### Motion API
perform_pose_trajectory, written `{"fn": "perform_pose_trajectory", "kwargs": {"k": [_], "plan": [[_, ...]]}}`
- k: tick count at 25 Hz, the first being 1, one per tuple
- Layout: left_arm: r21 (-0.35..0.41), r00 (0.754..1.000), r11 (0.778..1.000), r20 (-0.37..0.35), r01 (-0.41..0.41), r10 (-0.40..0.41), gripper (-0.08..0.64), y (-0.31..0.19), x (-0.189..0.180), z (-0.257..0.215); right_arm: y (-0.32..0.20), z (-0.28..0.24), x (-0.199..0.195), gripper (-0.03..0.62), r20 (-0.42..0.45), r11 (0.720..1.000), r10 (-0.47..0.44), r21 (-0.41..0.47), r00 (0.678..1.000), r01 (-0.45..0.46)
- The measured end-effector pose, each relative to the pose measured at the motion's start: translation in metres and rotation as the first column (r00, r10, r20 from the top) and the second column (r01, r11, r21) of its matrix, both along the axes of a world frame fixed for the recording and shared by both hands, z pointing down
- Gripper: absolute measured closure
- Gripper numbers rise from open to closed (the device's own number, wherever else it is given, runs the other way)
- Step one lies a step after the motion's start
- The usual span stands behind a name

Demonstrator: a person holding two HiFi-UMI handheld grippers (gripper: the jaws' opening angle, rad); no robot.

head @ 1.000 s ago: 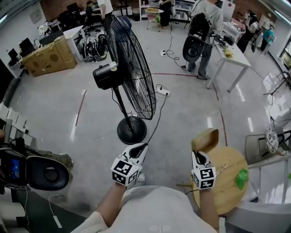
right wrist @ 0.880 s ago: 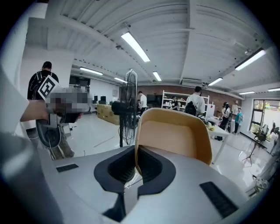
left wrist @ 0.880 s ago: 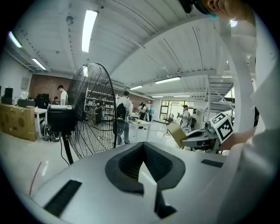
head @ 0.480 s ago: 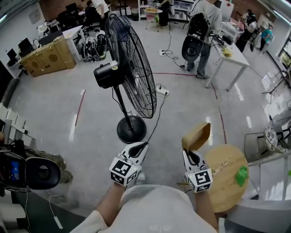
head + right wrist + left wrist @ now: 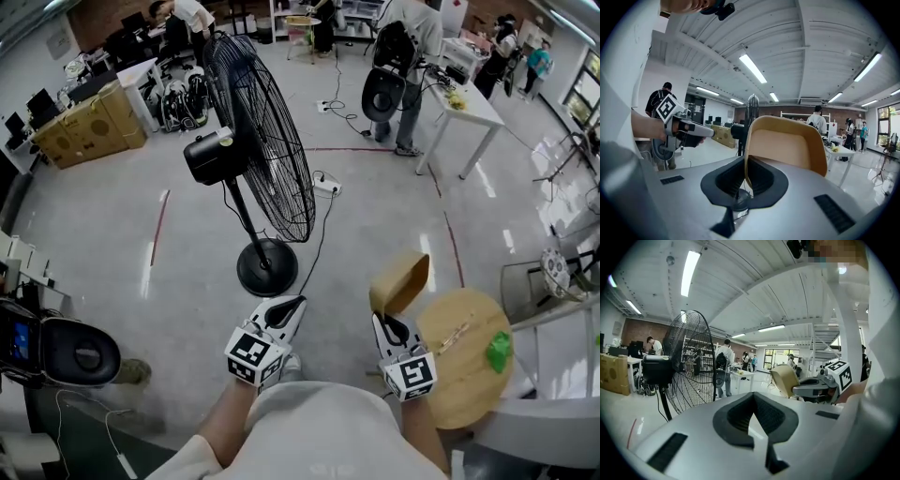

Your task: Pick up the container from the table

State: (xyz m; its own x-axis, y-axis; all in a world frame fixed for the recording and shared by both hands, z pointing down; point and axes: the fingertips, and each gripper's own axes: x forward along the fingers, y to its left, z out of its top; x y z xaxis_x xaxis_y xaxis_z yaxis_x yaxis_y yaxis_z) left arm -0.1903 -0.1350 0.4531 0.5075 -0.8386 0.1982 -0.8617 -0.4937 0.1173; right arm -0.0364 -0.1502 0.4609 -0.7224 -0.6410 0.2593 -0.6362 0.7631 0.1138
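The container (image 5: 401, 281) is a shallow tan tray with rounded corners. My right gripper (image 5: 382, 320) is shut on its lower rim and holds it tilted up in the air, just left of the round wooden table (image 5: 469, 389). In the right gripper view the container (image 5: 787, 145) stands upright between the pads, filling the middle. The left gripper (image 5: 296, 303) is shut with nothing in it and hangs over the floor to the left, apart from the container. From the left gripper view the container (image 5: 784, 379) shows at the right, in the other gripper (image 5: 806, 389).
A green crumpled item (image 5: 498, 352) and a thin wooden stick (image 5: 453, 337) lie on the round table. A tall black pedestal fan (image 5: 262, 169) stands on the floor ahead, its cable trailing to a power strip (image 5: 328, 186). People work at a white table (image 5: 469, 98) far back.
My right gripper has carried the container up and leftwards, from above the table's edge to over the floor. The left gripper has barely moved.
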Motion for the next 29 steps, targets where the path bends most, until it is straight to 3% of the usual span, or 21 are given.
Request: {"fn": "perform_pose_trajectory", "kwargs": {"k": [29], "plan": [[-0.038, 0.998, 0.998, 0.000, -0.055, 0.055, 0.545, -0.009, 0.016, 0.010, -0.004, 0.007, 0.025, 0.558, -0.007, 0.998, 0.067, -0.018, 0.998, -0.067]]}}
